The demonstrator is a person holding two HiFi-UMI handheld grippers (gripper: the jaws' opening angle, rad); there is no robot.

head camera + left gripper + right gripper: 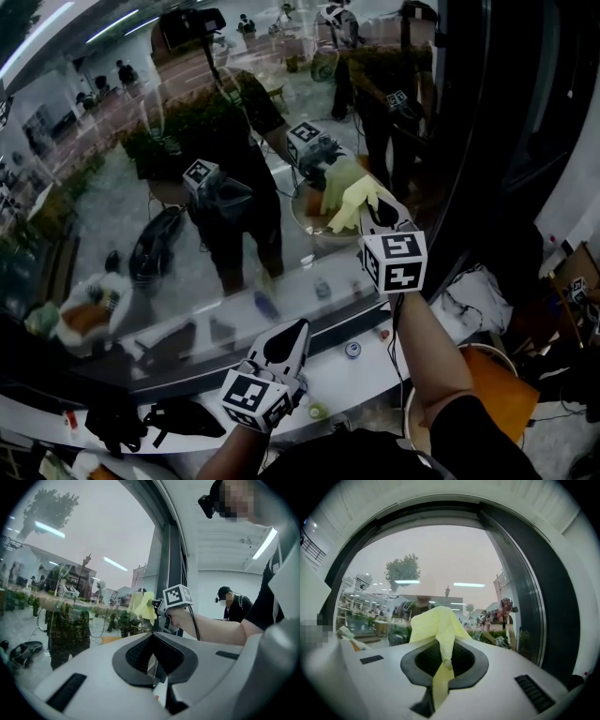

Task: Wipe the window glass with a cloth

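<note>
A: Your right gripper has its fingers clamped on the yellow cloth. A strip of it runs back between them, and the loose bulk spills out ahead.

B: That is the relation your wipe turns on. The window glass lies straight ahead of those fingers, with the cloth between them and the pane. The cloth seems to meet its own reflection, so you are probably already touching.

A: Your left gripper sits lower, over the white sill, its fingers drawn together on nothing. Your right is plainly the nearer one to the work.

B: The cloth is soft and thin with a fine dimpled weave. It is crumpled into folds and should flatten when you press. The glass is hard, smooth and strongly mirroring. The dark frame stands just to your right, so I judge you have more room to sweep leftward.
</note>
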